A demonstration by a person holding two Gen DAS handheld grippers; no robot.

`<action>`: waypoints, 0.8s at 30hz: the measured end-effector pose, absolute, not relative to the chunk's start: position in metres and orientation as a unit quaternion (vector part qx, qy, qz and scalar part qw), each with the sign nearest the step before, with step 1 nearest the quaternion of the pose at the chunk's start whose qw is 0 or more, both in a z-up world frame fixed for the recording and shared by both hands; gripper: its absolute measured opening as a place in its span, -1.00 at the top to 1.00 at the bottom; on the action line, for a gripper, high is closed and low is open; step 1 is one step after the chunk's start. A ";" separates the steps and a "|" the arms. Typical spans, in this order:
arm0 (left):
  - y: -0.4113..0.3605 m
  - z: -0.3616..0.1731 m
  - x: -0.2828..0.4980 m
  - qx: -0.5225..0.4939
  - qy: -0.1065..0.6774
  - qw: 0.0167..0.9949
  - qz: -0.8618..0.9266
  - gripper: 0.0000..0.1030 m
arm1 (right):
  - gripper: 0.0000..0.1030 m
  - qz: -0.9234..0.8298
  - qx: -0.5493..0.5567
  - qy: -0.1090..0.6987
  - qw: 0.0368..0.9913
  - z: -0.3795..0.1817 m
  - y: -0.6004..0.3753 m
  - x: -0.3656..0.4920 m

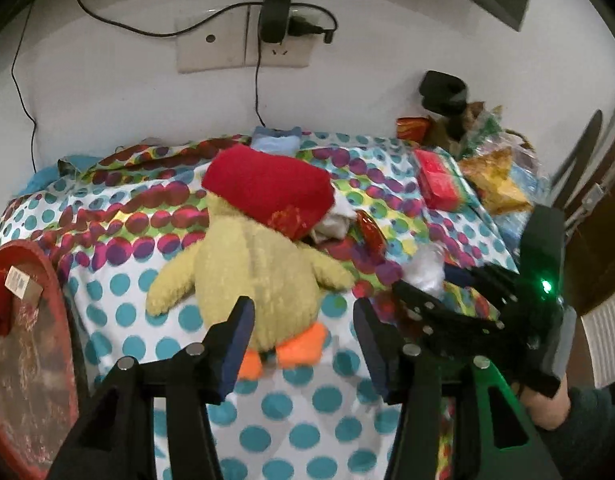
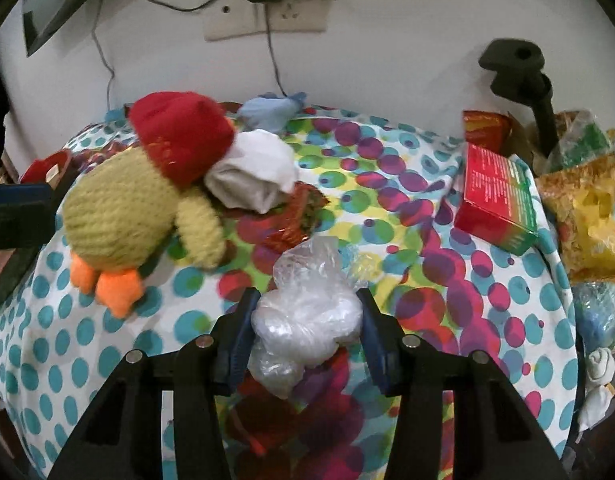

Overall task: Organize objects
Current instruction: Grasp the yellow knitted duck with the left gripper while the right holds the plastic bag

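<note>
The right gripper (image 2: 307,320) has its blue-padded fingers (image 2: 238,334) spread on either side of a crumpled clear plastic bag (image 2: 305,320); both pads sit at the bag's flanks, yet whether they press it or merely bracket it cannot be told, since the film bulges freely between them. The left gripper (image 1: 303,344) stands spread and empty, its jaws framing the orange feet at the base of a yellow plush duck (image 1: 251,268) that lies on its front with its back up on the dotted cloth (image 1: 307,420). At twelve o'clock from the left gripper the duck's red hat (image 1: 267,188) touches a rolled white cloth (image 2: 253,172), and a blue bundle (image 2: 271,106) lies beyond against the wall. At two o'clock from the right gripper a red box (image 2: 497,196) rests by a heap of yellow snack bags (image 2: 587,216), and at nine o'clock from the left gripper the rim of a red basket (image 1: 63,312) shows, a likely place for loose things. The bag is slick and mostly air, so a shallow pinch would probably let it slide out or catch only a loose fold, letting the rest sag and drag across the cloth. The two tools work close together, and a sideways move by either could knock the other or nudge the duck against the white roll.
</note>
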State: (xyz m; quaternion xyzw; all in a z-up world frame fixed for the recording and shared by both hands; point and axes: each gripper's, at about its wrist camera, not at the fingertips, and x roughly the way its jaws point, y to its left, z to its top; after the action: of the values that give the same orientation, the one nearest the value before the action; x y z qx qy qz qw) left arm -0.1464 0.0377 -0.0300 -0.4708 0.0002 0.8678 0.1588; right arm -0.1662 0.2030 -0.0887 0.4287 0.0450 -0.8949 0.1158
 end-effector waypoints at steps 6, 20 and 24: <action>0.050 -0.040 -0.174 -0.471 0.038 0.141 0.870 -0.17 | 0.10 -0.897 0.426 0.024 0.114 -0.096 0.206 -0.178; 0.045 -0.104 -0.214 -0.486 0.078 0.094 0.866 -0.83 | 0.00 -0.893 0.433 0.034 0.116 -0.100 0.197 -0.194; 0.028 -0.115 -0.220 -0.494 0.005 0.100 0.864 -0.85 | 0.00 -0.893 0.433 0.028 0.118 -0.100 0.195 -0.194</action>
State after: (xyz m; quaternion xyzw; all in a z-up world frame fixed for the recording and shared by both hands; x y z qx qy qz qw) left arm -0.2201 0.0277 -0.1146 -0.4943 0.0052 0.8636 0.0996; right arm -0.1937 0.1954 -0.1004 0.4331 0.0277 -0.8932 0.1180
